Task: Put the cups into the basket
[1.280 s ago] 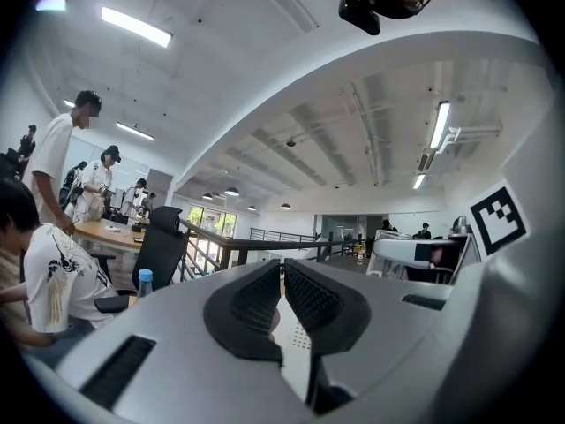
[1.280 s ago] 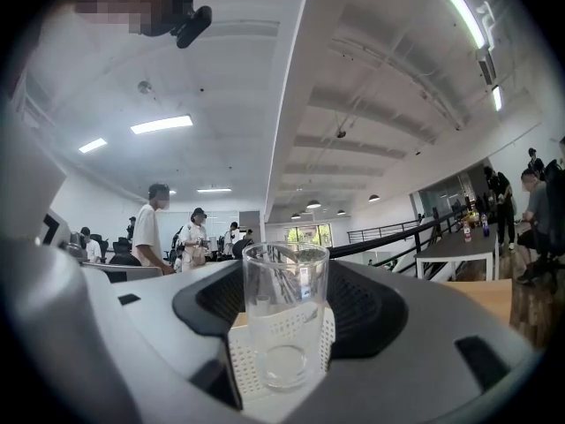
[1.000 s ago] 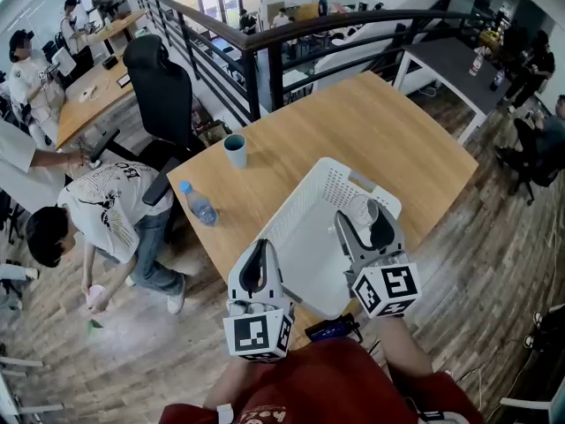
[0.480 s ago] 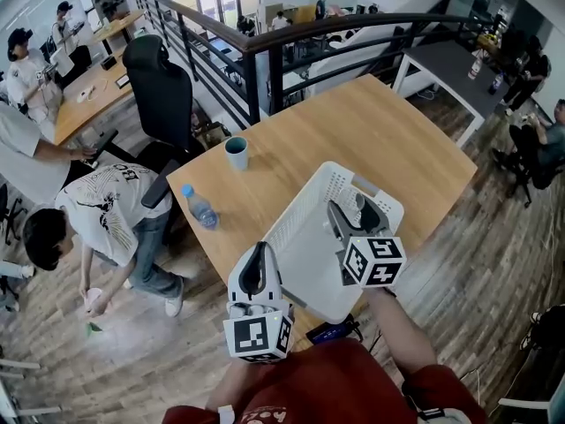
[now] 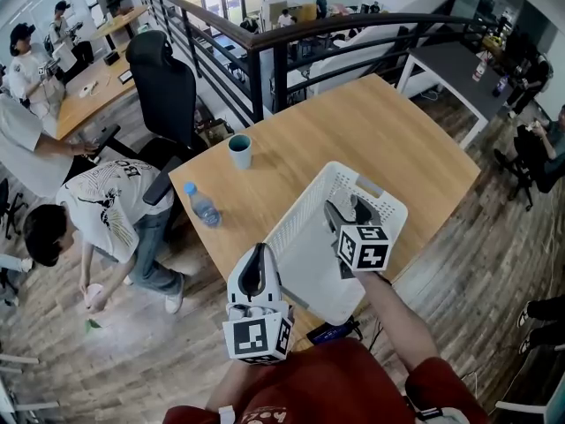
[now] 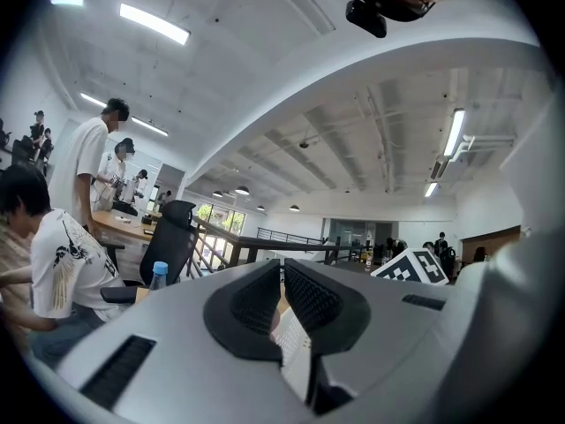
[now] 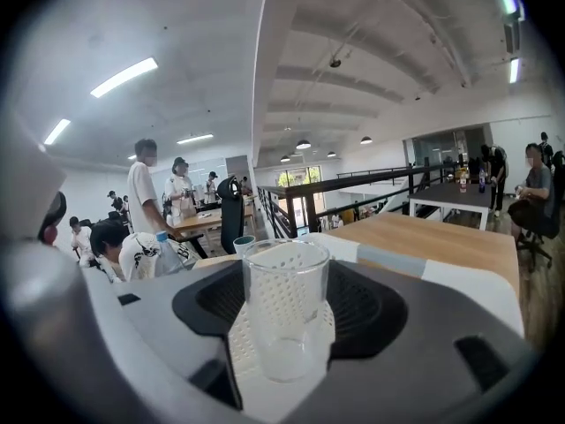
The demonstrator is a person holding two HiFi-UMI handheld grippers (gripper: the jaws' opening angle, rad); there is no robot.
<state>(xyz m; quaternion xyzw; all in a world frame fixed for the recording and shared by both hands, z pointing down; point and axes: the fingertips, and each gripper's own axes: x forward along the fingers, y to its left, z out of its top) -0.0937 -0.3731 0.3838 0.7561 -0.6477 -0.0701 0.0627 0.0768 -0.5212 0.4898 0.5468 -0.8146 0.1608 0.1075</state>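
Right gripper view: fingers (image 7: pixel 375 312) of the right gripper (image 5: pixel 351 210) are clamped on the clear cup (image 7: pixel 284 325), which is upright with the perforated floor of the basket (image 5: pixel 300 215) showing through it. Over the last second that gripper carried the cup from the basket's near right deeper in, toward the far right corner; the grip width hasn't changed. My read: the cup is inside the basket outline and only lowering and release remain. The far and right walls are just beside the fingers, so open with care and lift straight up. Left gripper (image 5: pixel 256 272) hasn't moved, hovering at the basket's near left; its fingers (image 6: pixel 313 299) are all but together with nothing between them. Teal cup (image 5: pixel 239 151) is still on the surface (image 5: pixel 371 140), far left, well apart from the basket. Bare wood lies between them, so the reach is open. Bottle (image 5: pixel 202 204) stands near the left edge, beside that path. The basket's near end looks to sit at the surface's near edge, so don't shove it.
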